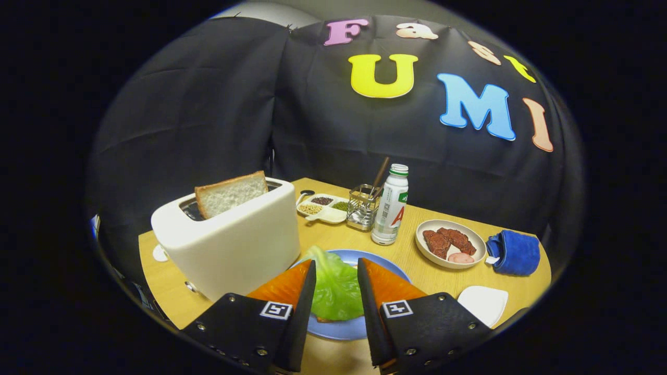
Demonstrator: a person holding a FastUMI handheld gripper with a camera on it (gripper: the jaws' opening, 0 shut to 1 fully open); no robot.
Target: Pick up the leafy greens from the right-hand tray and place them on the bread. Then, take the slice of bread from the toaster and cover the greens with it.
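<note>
The leafy greens (336,291) lie on the blue plate (385,263), with a thin brown edge of bread (325,319) showing under them. My gripper (336,262) hovers over the plate, open, and the greens show through the gap between its fingers without being pressed by them. To the left stands the white toaster (234,239). A slice of bread (231,194) sticks up out of its slot, up and to the left of my left finger.
Beyond the plate stand a white bottle (391,205), a wire holder with utensils (363,207) and a divided dish of seasonings (323,207). To the right are a bowl of meat (451,244), a blue cloth (515,252) and a white tray (484,304).
</note>
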